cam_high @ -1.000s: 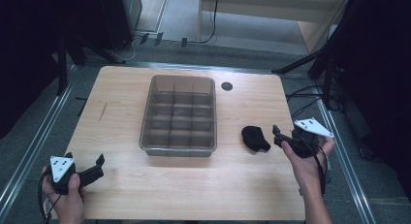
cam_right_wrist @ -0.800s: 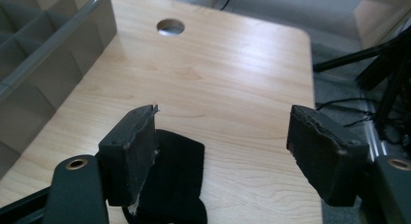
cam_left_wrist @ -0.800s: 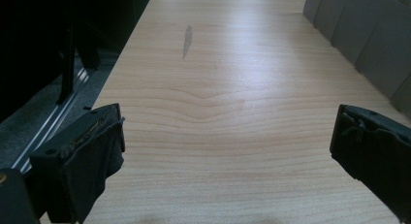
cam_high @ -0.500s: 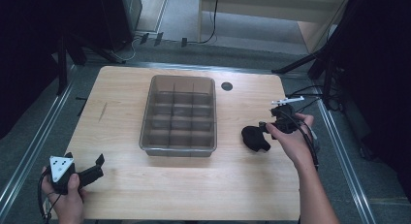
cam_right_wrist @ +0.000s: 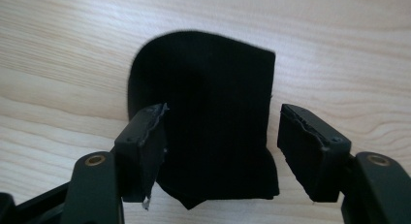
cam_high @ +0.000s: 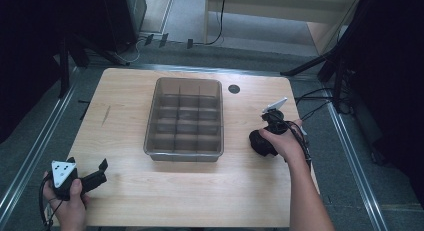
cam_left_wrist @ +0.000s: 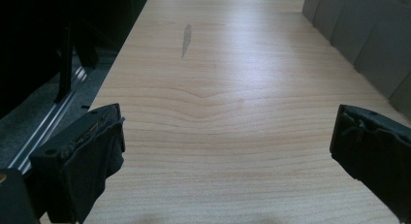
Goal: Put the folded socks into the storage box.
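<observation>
That black cloth piece (cam_right_wrist: pixel 208 112) sits flat on the wood right under your right gripper (cam_right_wrist: pixel 220 146), in the gap between its spread jaws, with a jaw on either side of it. It's matte, dark, soft-looking fabric with one rounded end pointing away from the tool and a squarer, folded-looking edge near the jaw roots. From above it's a small dark lump (cam_high: pixel 259 142) just left of your right hand, mostly hidden by the tool. Can't tell whether the jaw pads touch it.
</observation>
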`<state>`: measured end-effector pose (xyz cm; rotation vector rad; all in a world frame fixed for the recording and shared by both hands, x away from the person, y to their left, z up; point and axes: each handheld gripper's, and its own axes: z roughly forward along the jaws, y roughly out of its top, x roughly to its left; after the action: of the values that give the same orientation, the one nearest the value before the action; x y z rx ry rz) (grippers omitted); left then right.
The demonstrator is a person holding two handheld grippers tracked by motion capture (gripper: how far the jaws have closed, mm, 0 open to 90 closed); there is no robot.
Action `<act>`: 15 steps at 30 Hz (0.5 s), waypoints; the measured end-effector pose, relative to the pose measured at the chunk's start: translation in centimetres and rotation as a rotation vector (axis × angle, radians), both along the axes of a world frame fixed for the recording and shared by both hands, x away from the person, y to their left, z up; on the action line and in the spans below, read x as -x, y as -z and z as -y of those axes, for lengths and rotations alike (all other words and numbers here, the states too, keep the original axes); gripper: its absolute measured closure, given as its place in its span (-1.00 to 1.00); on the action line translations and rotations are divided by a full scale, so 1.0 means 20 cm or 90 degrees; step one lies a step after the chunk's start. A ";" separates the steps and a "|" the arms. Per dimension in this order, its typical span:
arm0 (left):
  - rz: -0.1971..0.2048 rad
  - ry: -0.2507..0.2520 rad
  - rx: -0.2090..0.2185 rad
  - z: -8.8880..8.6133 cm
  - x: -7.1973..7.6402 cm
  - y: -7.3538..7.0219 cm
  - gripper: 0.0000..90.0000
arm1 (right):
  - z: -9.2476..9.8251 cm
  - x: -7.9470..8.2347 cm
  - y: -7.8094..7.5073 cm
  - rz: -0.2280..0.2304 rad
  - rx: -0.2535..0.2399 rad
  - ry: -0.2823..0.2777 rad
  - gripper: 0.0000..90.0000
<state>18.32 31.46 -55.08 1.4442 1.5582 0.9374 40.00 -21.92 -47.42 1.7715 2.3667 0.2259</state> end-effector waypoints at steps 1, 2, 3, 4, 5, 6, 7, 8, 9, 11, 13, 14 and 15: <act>0.000 0.000 0.000 0.00 0.00 0.00 -1.00 | -0.01 0.00 0.01 -0.007 0.007 0.005 -0.23; 0.000 0.000 0.001 0.00 0.00 0.00 -1.00 | -0.01 0.00 0.01 -0.007 0.007 0.005 -0.23; -0.001 0.000 0.002 0.00 0.00 0.00 -1.00 | -0.01 -0.01 0.04 -0.022 0.020 0.016 -0.23; -0.001 0.000 0.002 0.00 0.00 0.00 -1.00 | -0.01 -0.02 0.06 -0.027 0.017 0.021 -0.23; -0.001 0.000 0.002 0.00 0.00 0.00 -1.00 | -0.01 -0.02 0.06 -0.027 0.017 0.021 -0.23; -0.001 0.000 0.002 0.00 0.00 0.00 -1.00 | -0.01 -0.02 0.07 -0.034 0.012 0.026 -0.22; -0.001 0.000 0.002 0.00 0.00 0.00 -1.00 | -0.01 -0.02 0.08 -0.041 0.009 0.030 -0.21; -0.002 0.000 0.002 0.00 0.00 0.00 -1.00 | -0.01 -0.02 0.10 -0.050 0.003 0.039 -0.17; -0.002 0.000 0.002 0.00 0.00 0.00 -1.00 | 0.00 -0.02 0.10 -0.052 -0.004 0.046 -0.16; -0.003 0.000 0.001 0.00 0.00 0.00 -1.00 | 0.00 -0.01 0.11 -0.052 -0.008 0.058 -0.11; -0.002 0.001 -0.001 0.00 0.00 0.00 -1.00 | 0.00 -0.01 0.11 -0.053 -0.009 0.063 -0.08; -0.004 0.001 -0.003 0.00 0.00 0.00 -1.00 | 0.00 0.00 0.12 -0.052 -0.015 0.079 0.00; -0.004 0.001 -0.003 0.00 0.00 0.00 -1.00 | 0.00 0.00 0.12 -0.052 -0.015 0.079 0.00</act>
<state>18.36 31.44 -55.06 1.4529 1.5605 0.9359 40.07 -21.92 -49.76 1.9662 2.3053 0.1684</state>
